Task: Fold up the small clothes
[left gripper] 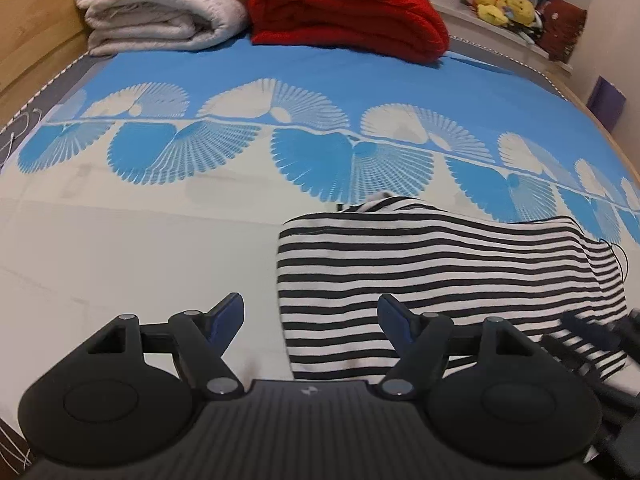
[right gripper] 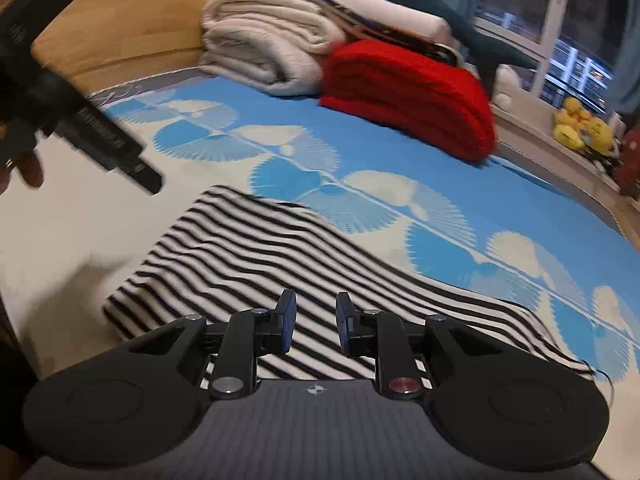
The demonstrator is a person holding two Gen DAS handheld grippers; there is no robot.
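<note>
Bedsheet (left gripper: 120, 248): striped garment (left gripper: 440, 264) lengthwise along fan border; both tongs released (right narrower)

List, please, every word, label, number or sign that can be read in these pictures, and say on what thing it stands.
No text can be read.
Small round emblem, no letters: on the body of the left hand-held gripper and of the right hand-held gripper.
Pale marking on the dark bar of the left hand-held gripper, seen in the right wrist view: too blurred to read.

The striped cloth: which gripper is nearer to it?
Right. The right gripper is over the striped cloth; the left gripper straddles its left edge.
</note>
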